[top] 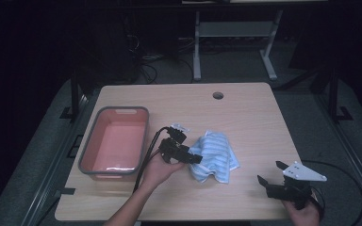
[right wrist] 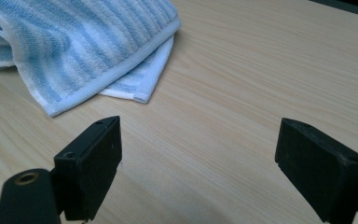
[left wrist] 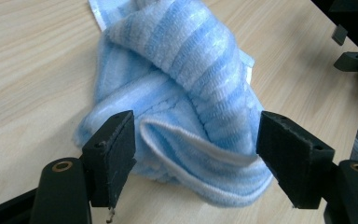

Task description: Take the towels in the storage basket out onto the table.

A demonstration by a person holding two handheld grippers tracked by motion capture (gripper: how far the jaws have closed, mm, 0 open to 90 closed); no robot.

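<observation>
Towel (top: 214, 157) sits mid-table, crumpled, just right of the bin (top: 89, 149). I read it as terry cloth: ribbed pile, light blue and white stripes, a plain white hem along the edges. In the left gripper view it's bunched into a loose mound (left wrist: 186, 93), one striped fold rolled over the top and a hemmed flap curling out at the bottom front.

Left gripper (top: 185, 155) is right at the towel's left edge in the high view. Its jaws are spread wide, one on each side of the mound's near end (left wrist: 196, 161); the left pad (left wrist: 114, 154) looks to be touching the cloth, while the right pad seems just clear of it. Nothing is clamped. Pads are flat black blocks with a slightly rough face.

Right gripper (top: 274, 175) is near the table's front right corner, well apart from the towel, grey three-cornered plate on top. Jaws are wide apart over bare table (right wrist: 196, 158). From its view I see the towel's corner (right wrist: 88, 51) further off: two layers, the hemmed striped layer over a whiter one.

Table (top: 259, 122) is light wood-grain laminate with rounded corners and a round hole near the far edge. Bin is a rectangular tub, pink inside, grey rim.
</observation>
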